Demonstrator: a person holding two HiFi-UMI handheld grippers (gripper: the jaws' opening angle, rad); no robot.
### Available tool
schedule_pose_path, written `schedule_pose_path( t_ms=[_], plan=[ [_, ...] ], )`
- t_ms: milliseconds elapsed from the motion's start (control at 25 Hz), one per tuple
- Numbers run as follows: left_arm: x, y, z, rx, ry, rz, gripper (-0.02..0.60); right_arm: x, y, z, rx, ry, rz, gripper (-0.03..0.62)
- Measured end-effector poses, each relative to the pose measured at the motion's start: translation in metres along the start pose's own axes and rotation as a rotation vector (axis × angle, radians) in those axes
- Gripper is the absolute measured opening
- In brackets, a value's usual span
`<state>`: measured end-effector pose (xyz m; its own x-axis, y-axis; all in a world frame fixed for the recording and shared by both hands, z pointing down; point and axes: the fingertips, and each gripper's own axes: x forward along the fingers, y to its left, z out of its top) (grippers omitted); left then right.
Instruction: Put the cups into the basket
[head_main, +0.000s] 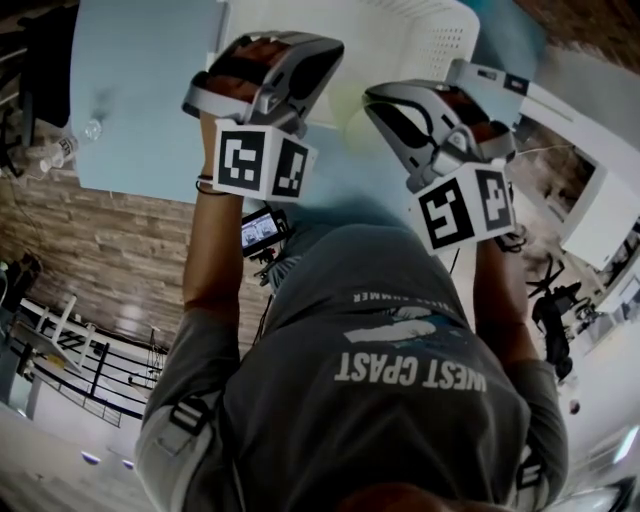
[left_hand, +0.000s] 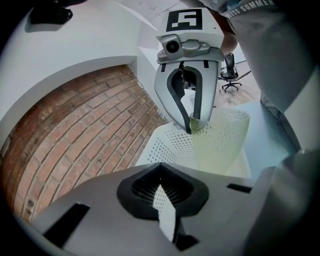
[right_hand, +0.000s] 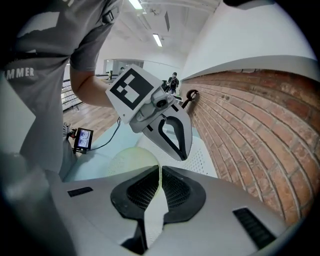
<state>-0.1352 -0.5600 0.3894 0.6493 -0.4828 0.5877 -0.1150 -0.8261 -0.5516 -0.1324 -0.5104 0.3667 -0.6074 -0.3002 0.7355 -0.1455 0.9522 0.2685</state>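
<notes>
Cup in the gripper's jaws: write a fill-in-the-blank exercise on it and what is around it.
1. The pale green cup is held by its rim in the jaws of the ____ gripper.
2. Close behind it in the left gripper view is a white perforated ____.
3. The reddish surface to the left of that is made of ____.
Missing words: right; basket; brick.

- Cup (right_hand: 125, 160) between jaws of right gripper (right_hand: 159, 175): pale yellow-green, translucent.
- Basket (right_hand: 203, 161) beyond those jaws: white, dot-perforated.
- Table (head_main: 140, 90): light blue.
- Wall (right_hand: 250, 125): red-brown brick pattern.
</notes>
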Motion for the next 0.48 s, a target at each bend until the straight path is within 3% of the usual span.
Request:
schedule_pose_path(
  t_ms=[480],
  plan=[
    [0.03,-0.002,-0.041,-0.015,0.043,-0.06,0.002,0.086,-0.018,-0.045,0.047,0.1,0.104,0.031]
  ],
)
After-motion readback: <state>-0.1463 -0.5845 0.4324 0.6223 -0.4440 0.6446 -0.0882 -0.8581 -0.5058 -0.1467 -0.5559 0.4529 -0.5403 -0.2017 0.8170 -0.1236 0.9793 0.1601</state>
